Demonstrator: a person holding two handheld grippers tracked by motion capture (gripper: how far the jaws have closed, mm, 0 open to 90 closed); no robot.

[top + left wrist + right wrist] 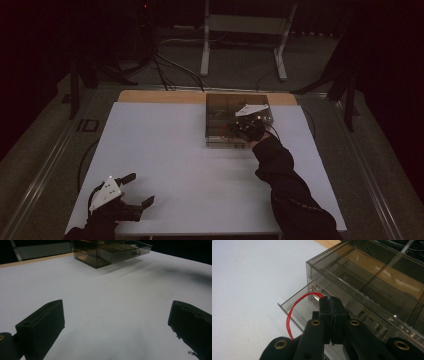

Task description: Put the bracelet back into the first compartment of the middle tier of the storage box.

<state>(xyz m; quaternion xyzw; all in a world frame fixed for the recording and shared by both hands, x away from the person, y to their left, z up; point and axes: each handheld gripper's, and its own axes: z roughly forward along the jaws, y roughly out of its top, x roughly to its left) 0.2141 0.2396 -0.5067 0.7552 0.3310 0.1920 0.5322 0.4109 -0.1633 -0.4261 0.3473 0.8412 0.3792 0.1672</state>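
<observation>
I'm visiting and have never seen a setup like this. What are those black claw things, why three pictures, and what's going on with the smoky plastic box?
No robot here: a person holds a two-jaw hand tool in each hand. The high view looks down on the white table from above. The other two pictures come from small cameras that ride on the tools and look along their jaws.

The left gripper rests near the table's front edge, jaws wide apart, with nothing between them.

The right gripper is at the smoky clear drawer box near the table's far edge. One low drawer is pulled out. The jaws are pressed together over it, and a loop of red wire arcs from the jaw tips down beside the tool; the pinch itself is hidden.
</observation>
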